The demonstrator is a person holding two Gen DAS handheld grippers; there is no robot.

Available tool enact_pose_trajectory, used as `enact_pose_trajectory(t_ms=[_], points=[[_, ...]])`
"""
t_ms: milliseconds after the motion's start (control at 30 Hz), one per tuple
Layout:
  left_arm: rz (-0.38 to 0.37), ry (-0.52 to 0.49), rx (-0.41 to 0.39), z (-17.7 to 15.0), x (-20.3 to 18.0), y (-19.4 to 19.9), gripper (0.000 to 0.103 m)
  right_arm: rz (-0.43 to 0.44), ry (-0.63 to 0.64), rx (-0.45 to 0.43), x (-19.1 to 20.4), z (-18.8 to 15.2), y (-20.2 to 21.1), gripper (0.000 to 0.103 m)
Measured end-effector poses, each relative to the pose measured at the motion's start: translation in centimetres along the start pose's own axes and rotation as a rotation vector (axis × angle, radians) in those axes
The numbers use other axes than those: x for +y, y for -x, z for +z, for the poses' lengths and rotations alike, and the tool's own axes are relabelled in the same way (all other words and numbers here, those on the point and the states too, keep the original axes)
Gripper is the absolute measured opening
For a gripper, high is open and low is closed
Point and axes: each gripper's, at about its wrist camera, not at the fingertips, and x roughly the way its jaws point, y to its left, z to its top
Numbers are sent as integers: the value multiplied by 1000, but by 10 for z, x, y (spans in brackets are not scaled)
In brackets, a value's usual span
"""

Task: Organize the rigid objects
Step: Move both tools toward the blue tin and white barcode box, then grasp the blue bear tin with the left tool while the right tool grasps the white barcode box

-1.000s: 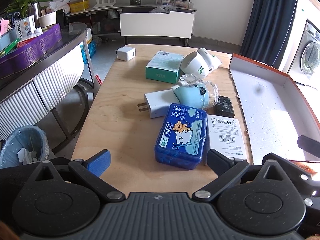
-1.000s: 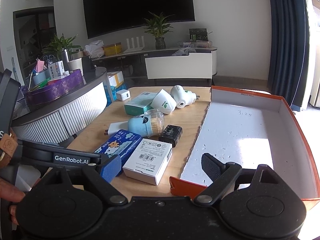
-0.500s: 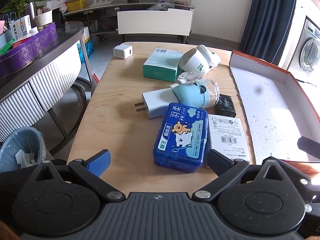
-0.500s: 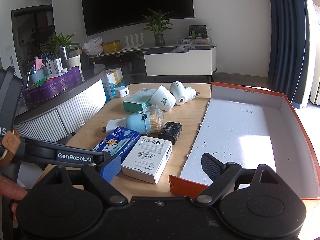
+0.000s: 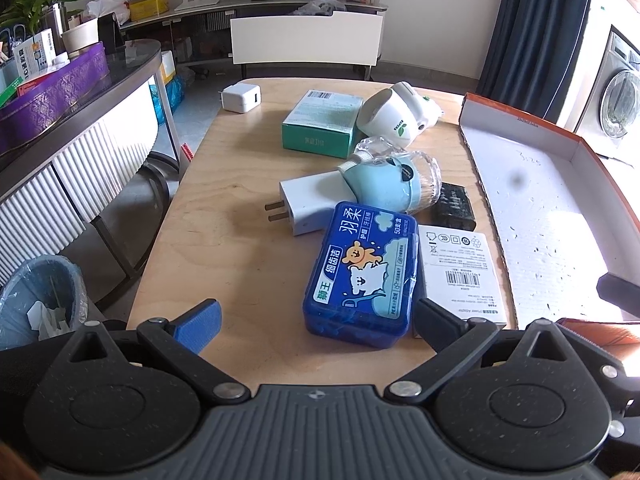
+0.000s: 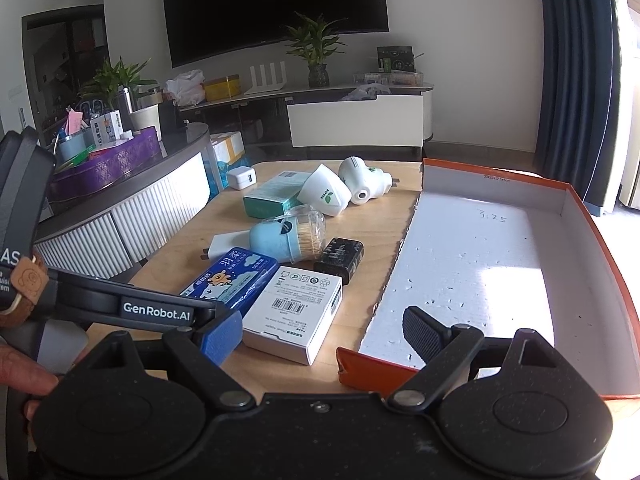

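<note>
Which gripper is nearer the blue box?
Left. The left gripper is open just short of the blue box; the right gripper sits further right, by the tray.

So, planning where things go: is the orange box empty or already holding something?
Empty. The orange box shows only its bare white floor with small specks; every item, like the blue case, lies outside on the table.
</note>
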Motion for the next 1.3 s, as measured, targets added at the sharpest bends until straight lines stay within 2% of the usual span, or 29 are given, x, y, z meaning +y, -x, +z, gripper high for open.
enact_pose_trajectory(t_ms=[467,833,933,1000,1033,1067,1200,1300], points=[[-16,-21,14,4,-2,-14,103,-3,-8,13,-3,-1,-7,103],[-16,-54,29,14,-3,-39,103,-18,-18,41,-7,2,-18,103],[-33,-59,16,16,-5,-43,98,-14,-27,66,-6,5,-24,102],[-49,-79,-7,16,-6,-43,90,-12,-23,75,-3,7,-28,102],[-49,-89,-19,15,-6,-41,80,-16,-12,75,-1,8,-30,102],[-45,-98,-31,15,-6,-40,66,-17,-6,77,0,8,-31,102],[-67,-63,-40,11,5,-33,63,-11,-8,101,7,10,-39,102],[-41,-21,-59,9,16,-26,63,3,-15,130,15,14,-50,102]])
